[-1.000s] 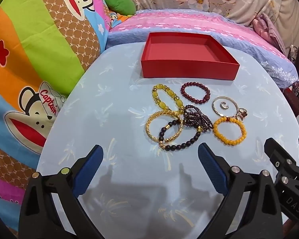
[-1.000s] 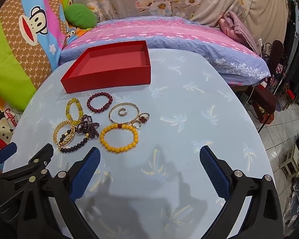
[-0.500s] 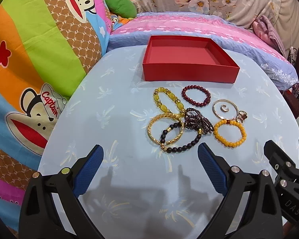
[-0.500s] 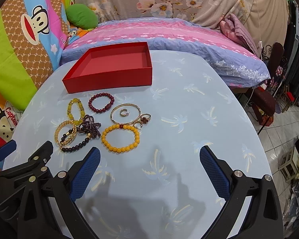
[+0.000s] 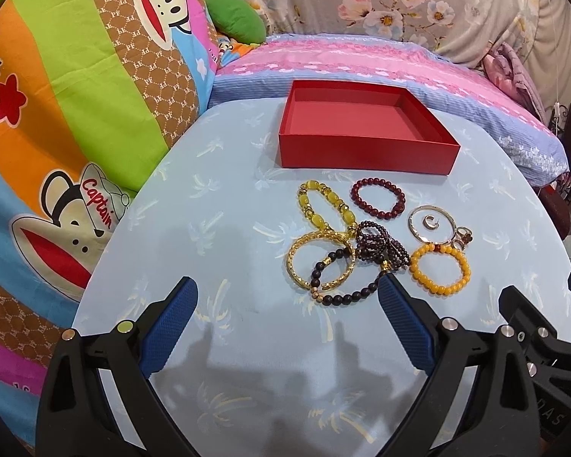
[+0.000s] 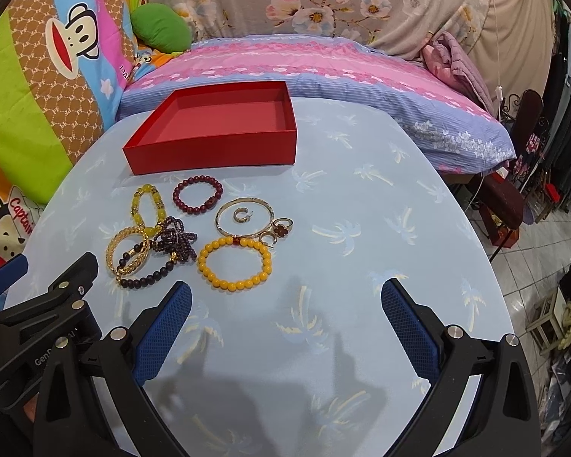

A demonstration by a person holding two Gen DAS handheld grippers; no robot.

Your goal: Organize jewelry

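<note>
An empty red box (image 5: 365, 135) (image 6: 217, 131) sits at the far side of the round table. In front of it lies a cluster of jewelry: a yellow bead bracelet (image 5: 323, 205), a dark red bead bracelet (image 5: 377, 198) (image 6: 198, 195), a gold bangle (image 5: 319, 262) (image 6: 128, 248), a black bead bracelet (image 5: 342, 297), a purple bead strand (image 5: 378, 243), a thin gold bangle (image 6: 245, 216) with an earring inside, a flower ring (image 6: 283, 226) and an orange bead bracelet (image 5: 439, 270) (image 6: 234, 264). My left gripper (image 5: 287, 304) and right gripper (image 6: 285, 308) are open and empty, near of the cluster.
The table has a light blue palm-print cloth (image 5: 224, 228). A colourful monkey-print cushion (image 5: 76, 114) rises at the left. A pink and blue bed (image 6: 323, 72) lies behind the table. A chair and clutter (image 6: 521, 175) stand on the right.
Both grippers have moved a little closer to the jewelry and box, which now sit lower in both views. Both stay open. No jewelry has moved.
</note>
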